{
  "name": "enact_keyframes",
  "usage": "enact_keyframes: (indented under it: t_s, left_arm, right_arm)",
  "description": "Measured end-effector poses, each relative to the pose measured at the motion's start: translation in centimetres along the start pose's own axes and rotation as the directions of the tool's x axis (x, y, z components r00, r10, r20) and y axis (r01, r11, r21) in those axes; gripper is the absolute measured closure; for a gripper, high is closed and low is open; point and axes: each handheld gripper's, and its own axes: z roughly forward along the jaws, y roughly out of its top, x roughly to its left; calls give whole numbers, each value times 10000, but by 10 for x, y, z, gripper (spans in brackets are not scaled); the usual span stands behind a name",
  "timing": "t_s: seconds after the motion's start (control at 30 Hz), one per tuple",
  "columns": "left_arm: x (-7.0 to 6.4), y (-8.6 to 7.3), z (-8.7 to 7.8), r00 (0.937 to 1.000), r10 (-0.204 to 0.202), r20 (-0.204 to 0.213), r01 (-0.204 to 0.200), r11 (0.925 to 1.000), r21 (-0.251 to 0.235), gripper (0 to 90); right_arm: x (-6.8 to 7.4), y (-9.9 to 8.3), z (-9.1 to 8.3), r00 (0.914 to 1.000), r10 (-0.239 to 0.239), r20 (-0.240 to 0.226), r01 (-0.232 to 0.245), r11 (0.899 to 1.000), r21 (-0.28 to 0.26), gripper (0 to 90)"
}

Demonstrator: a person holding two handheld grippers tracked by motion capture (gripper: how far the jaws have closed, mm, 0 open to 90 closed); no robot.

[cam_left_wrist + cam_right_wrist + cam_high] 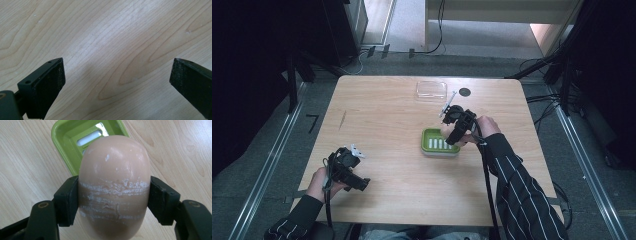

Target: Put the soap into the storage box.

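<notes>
A peach-coloured oval bar of soap [113,185], scuffed with white marks, is clamped between the jaws of my right gripper [113,200]. Beyond it lies a green soap dish [75,142] with white slots in its floor. In the high view the right gripper [451,131] hovers over the right rim of the green dish [432,142] at mid-table. My left gripper [354,167] rests low near the table's front left, jaws wide apart over bare wood [117,50], with nothing between them.
A clear plastic lid or tray [431,90] lies at the table's far edge, with a small dark disc [465,92] to its right. Cables trail from both grippers. Dark stands and floor rails flank the table.
</notes>
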Motion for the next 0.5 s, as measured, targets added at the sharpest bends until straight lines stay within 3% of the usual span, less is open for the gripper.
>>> enact_keyframes:
  t_s: [0.5]
  left_arm:
    - [4, -15, -4, 9992, -379, -133, 380, 9993, 71, 6]
  right_arm:
    - [2, 14, 8, 9986, -519, -140, 518, 9987, -15, 334]
